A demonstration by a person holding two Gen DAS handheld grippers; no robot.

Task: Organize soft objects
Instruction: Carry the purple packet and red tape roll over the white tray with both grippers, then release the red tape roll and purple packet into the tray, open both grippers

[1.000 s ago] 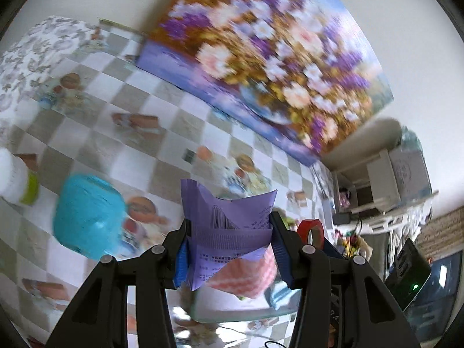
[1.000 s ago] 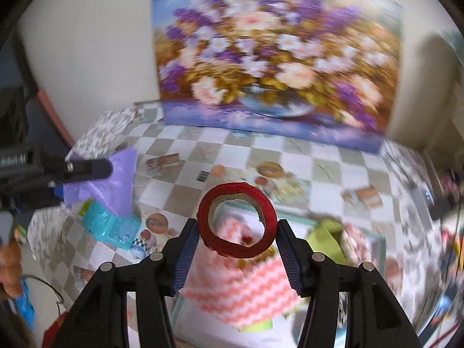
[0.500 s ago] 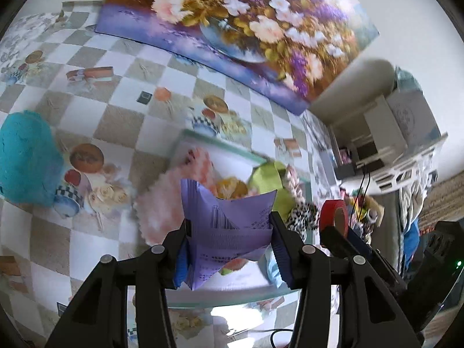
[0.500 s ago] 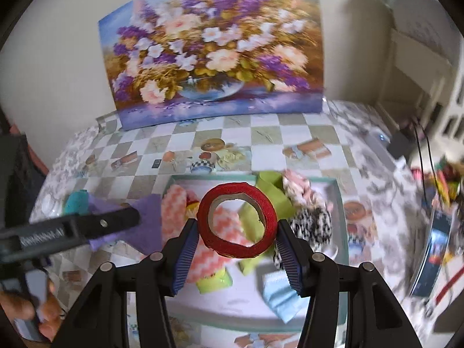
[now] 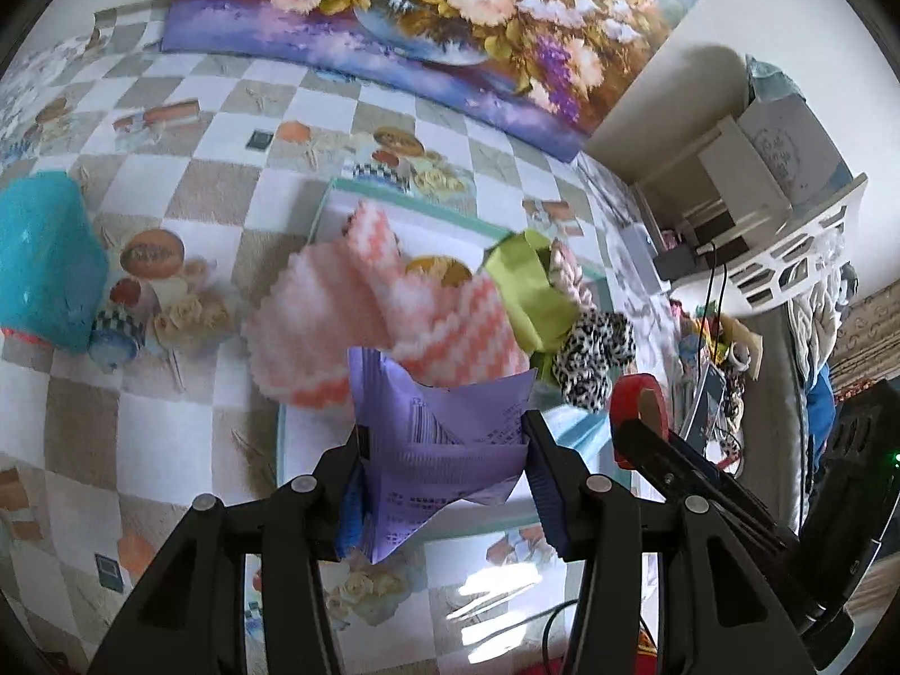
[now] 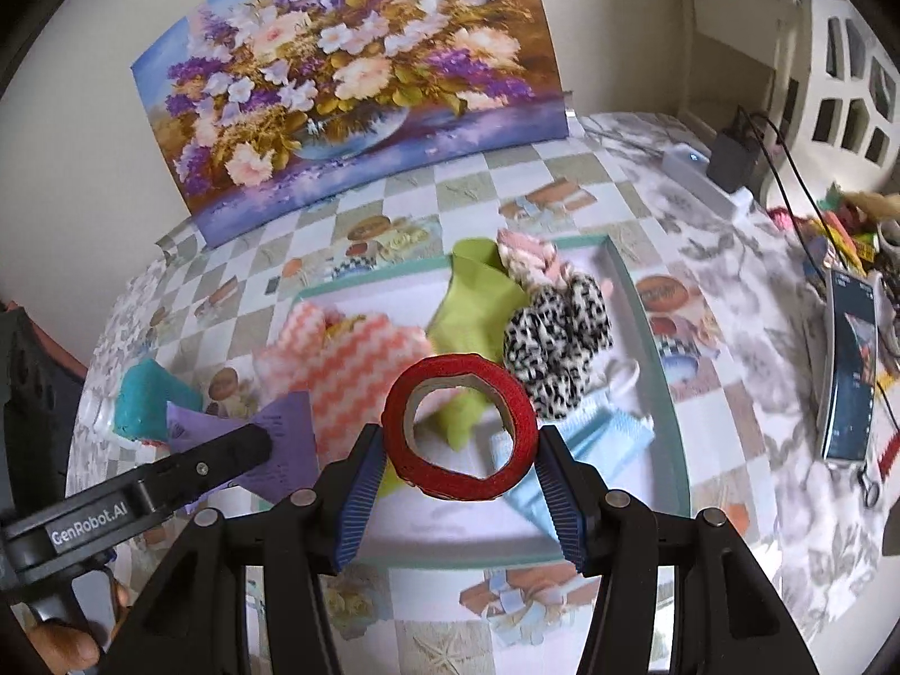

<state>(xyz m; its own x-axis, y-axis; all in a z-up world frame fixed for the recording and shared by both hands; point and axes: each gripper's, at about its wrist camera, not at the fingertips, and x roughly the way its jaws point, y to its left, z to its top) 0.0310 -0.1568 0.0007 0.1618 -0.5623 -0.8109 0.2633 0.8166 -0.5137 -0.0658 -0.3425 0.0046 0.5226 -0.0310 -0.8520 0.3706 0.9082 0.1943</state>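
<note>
My left gripper [image 5: 444, 444] is shut on a purple printed packet [image 5: 439, 439] and holds it above the near left part of a shallow teal-rimmed tray [image 5: 394, 199]. My right gripper [image 6: 458, 450] is shut on a red tape roll [image 6: 458, 427] over the tray's near side [image 6: 664, 410]. In the tray lie a pink zigzag cloth [image 5: 394, 304] [image 6: 349, 360], a lime green cloth [image 5: 523, 281] [image 6: 478, 304], a black-and-white spotted scrunchie [image 5: 593, 349] [image 6: 557, 337], a pink scrunchie [image 6: 529, 256] and a light blue cloth [image 6: 585, 444].
A teal plastic toy [image 5: 45, 259] [image 6: 146, 399] stands left of the tray on the checkered tablecloth. A flower painting [image 6: 349, 79] leans on the back wall. A phone [image 6: 849, 365], cables and clutter lie at the right. A white shelf [image 5: 776, 169] stands at the far right.
Both grippers have swung right and come over the tray, still holding the purple packet and the red tape roll. The teal toy now lies further left in both views.
</note>
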